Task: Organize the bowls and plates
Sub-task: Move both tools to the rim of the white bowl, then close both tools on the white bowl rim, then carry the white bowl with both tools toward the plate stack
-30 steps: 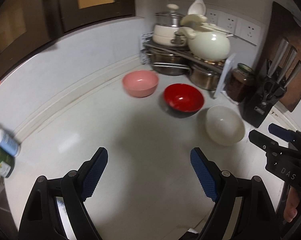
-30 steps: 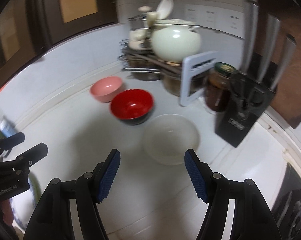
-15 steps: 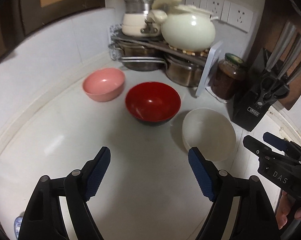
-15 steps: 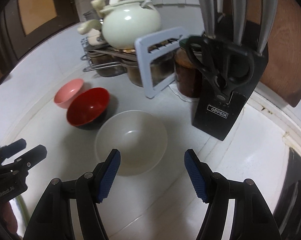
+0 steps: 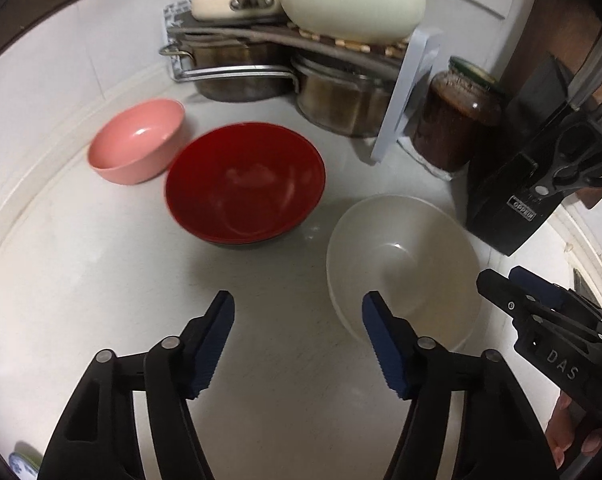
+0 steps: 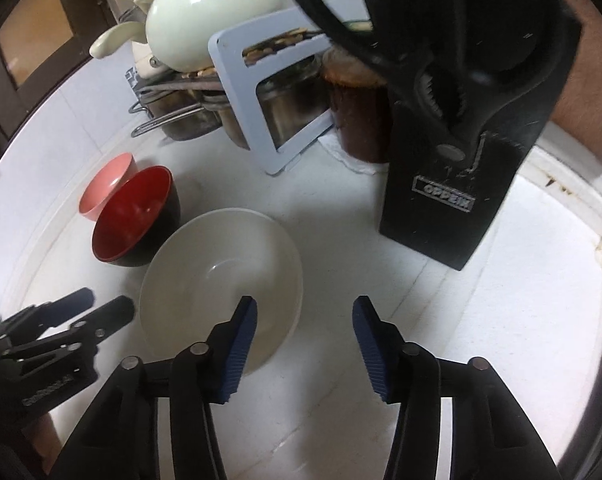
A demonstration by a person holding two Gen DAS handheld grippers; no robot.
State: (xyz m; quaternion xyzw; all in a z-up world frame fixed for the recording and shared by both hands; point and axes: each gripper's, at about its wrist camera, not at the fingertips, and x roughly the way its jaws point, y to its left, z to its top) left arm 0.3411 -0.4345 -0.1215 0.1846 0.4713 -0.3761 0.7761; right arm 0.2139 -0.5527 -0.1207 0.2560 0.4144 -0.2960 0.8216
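Both hand-held grippers, left [image 5: 297, 300] and right [image 6: 304, 306], hover spread and empty above the desk [image 5: 101, 280]. The white bowl [image 6: 221, 276] sits empty and upright just ahead between them; beyond it stand the red bowl [image 5: 245, 182] and the pink bowl [image 5: 139, 140], likewise empty, mouths up.

Pink bowl [image 6: 108, 184]: mostly hidden behind red bowl [image 6: 133, 216]. Knife block [image 6: 461, 152]: top cut by frame edge, scissors blurred. Jar [image 6: 357, 120]: largely screened by block. Blue-patterned item [image 5: 23, 466], left wrist view: cropped, unidentifiable.
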